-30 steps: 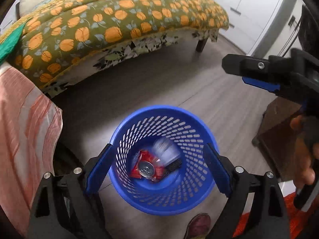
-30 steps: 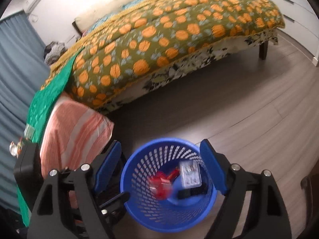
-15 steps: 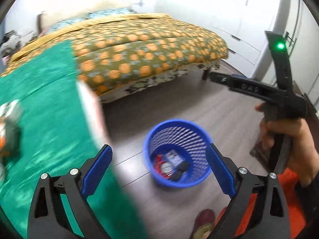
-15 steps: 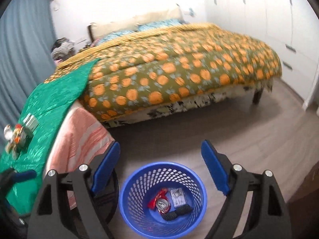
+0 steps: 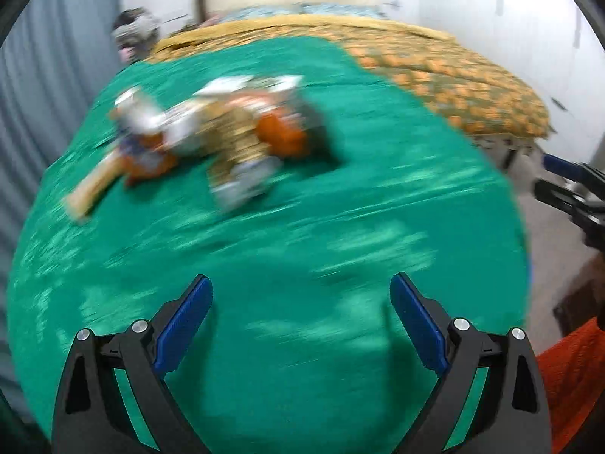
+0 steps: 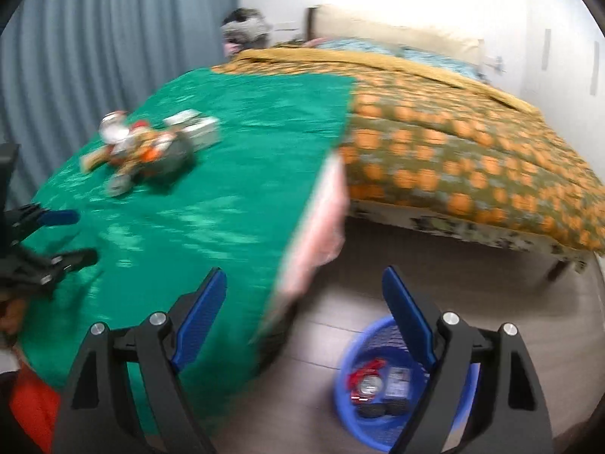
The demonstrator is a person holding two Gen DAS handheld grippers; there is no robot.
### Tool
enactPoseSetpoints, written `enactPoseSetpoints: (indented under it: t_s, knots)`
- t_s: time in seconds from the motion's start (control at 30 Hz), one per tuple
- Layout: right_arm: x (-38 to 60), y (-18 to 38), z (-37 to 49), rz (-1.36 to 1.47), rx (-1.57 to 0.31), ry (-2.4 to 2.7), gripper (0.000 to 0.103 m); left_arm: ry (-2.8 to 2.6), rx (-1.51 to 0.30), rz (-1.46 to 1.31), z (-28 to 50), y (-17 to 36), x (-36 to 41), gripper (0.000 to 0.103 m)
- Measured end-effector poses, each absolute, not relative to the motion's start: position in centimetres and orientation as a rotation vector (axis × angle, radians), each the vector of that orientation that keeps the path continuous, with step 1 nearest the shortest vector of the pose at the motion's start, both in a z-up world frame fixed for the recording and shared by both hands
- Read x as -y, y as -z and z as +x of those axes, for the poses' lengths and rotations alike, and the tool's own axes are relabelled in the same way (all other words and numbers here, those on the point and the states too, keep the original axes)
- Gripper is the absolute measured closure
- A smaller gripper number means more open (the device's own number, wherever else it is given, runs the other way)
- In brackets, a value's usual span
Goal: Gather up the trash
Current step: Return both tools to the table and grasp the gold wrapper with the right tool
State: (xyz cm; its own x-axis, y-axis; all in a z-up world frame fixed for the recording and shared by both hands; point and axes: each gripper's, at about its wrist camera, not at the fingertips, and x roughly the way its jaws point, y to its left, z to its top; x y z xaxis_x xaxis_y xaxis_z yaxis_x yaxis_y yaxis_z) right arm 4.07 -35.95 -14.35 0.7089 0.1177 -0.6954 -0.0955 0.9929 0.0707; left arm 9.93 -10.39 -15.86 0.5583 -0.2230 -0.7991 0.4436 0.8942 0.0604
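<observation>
A blurred pile of trash, wrappers and small boxes in white, orange and gold, lies on the green cloth, far ahead of my left gripper, which hangs open and empty above the cloth. The right wrist view shows the same trash pile at far left. My right gripper is open and empty, over the cloth's edge. The blue basket stands on the floor at lower right, holding a red wrapper, a can and small packets. The left gripper shows at the left edge.
A bed with an orange-patterned quilt fills the right. A pink striped sheet hangs below the green cloth's edge. Grey curtains line the left wall. Wood floor lies between bed and basket. An orange sleeve shows at lower right.
Both grippers swung away from the basket, up and toward the green cloth. The trash pile came into the left view; the basket left it. Both grippers stayed open and empty.
</observation>
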Motion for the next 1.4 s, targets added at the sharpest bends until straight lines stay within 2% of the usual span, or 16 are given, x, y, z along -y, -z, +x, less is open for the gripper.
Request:
enactPoseSetpoints:
  t_s: [0.27,0.5,0.53,0.57,0.67,0.93,0.97,1.03,1.4]
  knots:
    - [27.0,16.0,6.1,-0.02,-0.841,-0.261,0.021,0.29,-0.898,0.291,12.3,15.9,2.4,0.009]
    - [22.9,16.7,10.1,0.064,-0.898,-0.342,0.021,0.242,-0.944,0.254,13.9,16.3,-2.6,0.006]
    - [22.4,16.7,10.9,0.083,-0.904,-0.356,0.023,0.25,-0.949,0.241,14.0,16.3,-3.2,0.006]
    - [21.7,16.6,12.1,0.099,-0.913,-0.371,0.03,0.257,-0.951,0.23,14.0,16.4,-3.5,0.006]
    - [19.7,16.6,14.6,0.119,-0.934,-0.392,0.034,0.27,-0.948,0.173,14.0,16.9,-4.5,0.005]
    - [15.7,16.5,19.8,0.06,-0.913,-0.262,0.037,0.267,-0.947,0.169,14.3,16.9,-3.8,0.005]
    - [15.8,16.5,19.9,0.063,-0.909,-0.251,0.042,0.267,-0.947,0.169,14.3,16.9,-3.8,0.005]
    - [15.7,16.1,19.5,0.059,-0.893,-0.26,0.06,0.266,-0.947,0.168,14.3,16.9,-3.8,0.005]
    - [17.0,15.5,10.6,-0.129,-0.923,-0.379,0.06,0.266,-0.947,0.168,14.2,16.9,-3.7,0.005]
